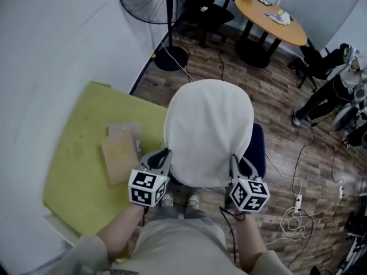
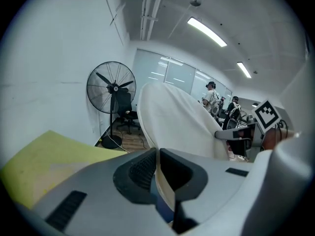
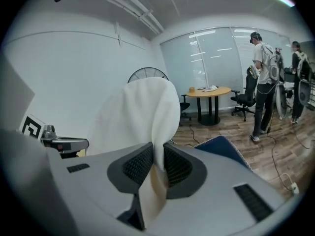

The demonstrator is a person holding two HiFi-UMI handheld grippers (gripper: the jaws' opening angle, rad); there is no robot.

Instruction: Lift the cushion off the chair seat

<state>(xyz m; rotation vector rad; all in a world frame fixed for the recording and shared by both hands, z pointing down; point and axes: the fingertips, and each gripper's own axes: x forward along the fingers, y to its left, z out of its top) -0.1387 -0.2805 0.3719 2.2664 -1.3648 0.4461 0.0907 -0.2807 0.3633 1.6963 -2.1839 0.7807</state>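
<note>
A round white cushion (image 1: 209,128) hangs in the air in front of me, held by its near edge at both sides. My left gripper (image 1: 162,162) is shut on the cushion's left edge, and its pads pinch the white fabric (image 2: 170,119) in the left gripper view. My right gripper (image 1: 236,166) is shut on the right edge, with the cushion (image 3: 147,114) rising from between its pads. Below the cushion, the dark blue chair seat (image 1: 258,148) shows at the right and also appears in the right gripper view as a blue chair seat (image 3: 224,149).
A yellow-green table (image 1: 80,159) with a brown cardboard piece (image 1: 119,156) stands at my left by the white wall. A floor fan (image 1: 155,4), a round wooden table (image 1: 272,19) and office chairs stand farther off. Cables and a power strip (image 1: 297,202) lie on the wood floor. People stand at the right.
</note>
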